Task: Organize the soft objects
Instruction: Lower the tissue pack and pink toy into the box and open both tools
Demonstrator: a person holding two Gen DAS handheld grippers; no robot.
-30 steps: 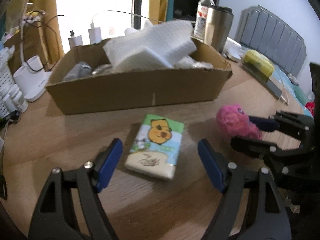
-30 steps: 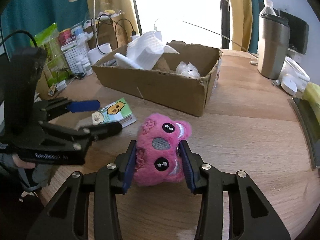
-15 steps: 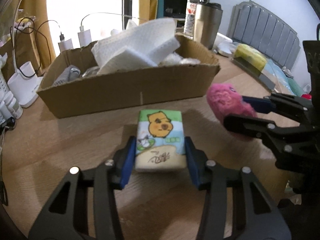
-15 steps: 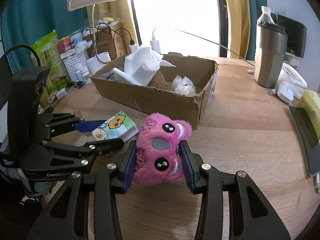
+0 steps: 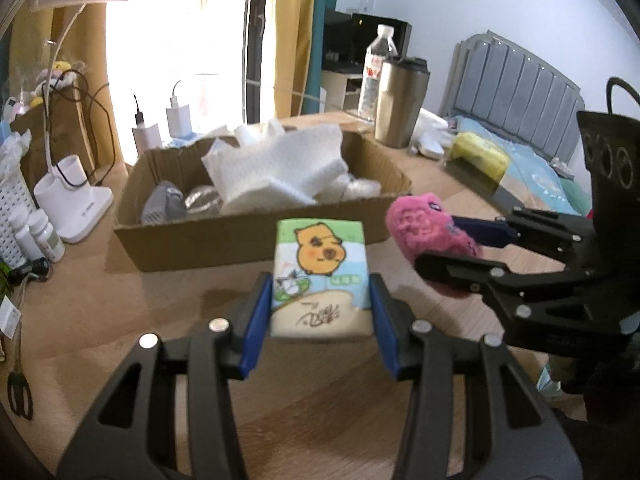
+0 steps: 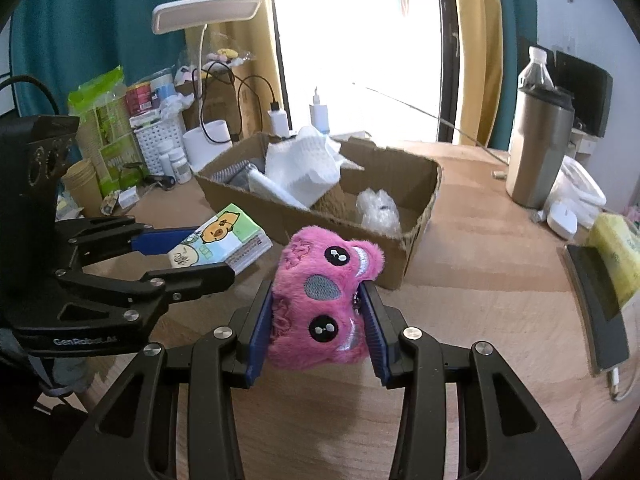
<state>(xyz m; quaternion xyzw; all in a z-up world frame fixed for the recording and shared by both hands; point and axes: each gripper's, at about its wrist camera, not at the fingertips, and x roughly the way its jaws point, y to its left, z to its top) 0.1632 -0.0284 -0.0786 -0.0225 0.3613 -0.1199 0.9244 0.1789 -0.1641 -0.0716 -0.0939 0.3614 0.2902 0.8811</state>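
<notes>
My left gripper is shut on a tissue pack printed with an orange cartoon animal, held off the wooden table. In the right wrist view the same tissue pack sits between the left gripper's blue pads. My right gripper is shut on a pink plush toy with black button eyes, also lifted. From the left wrist view the plush toy and right gripper are at the right. A cardboard box with white paper towels stands just behind both.
A steel tumbler and water bottle stand beyond the box at the right. A white desk lamp, chargers, pill bottles and a white basket crowd the left. A yellow pack on a dark slab lies at the right edge.
The left gripper's jaws closed on the tissue pack and lifted it off the table. The right gripper rose with the pink plush toy still held.
</notes>
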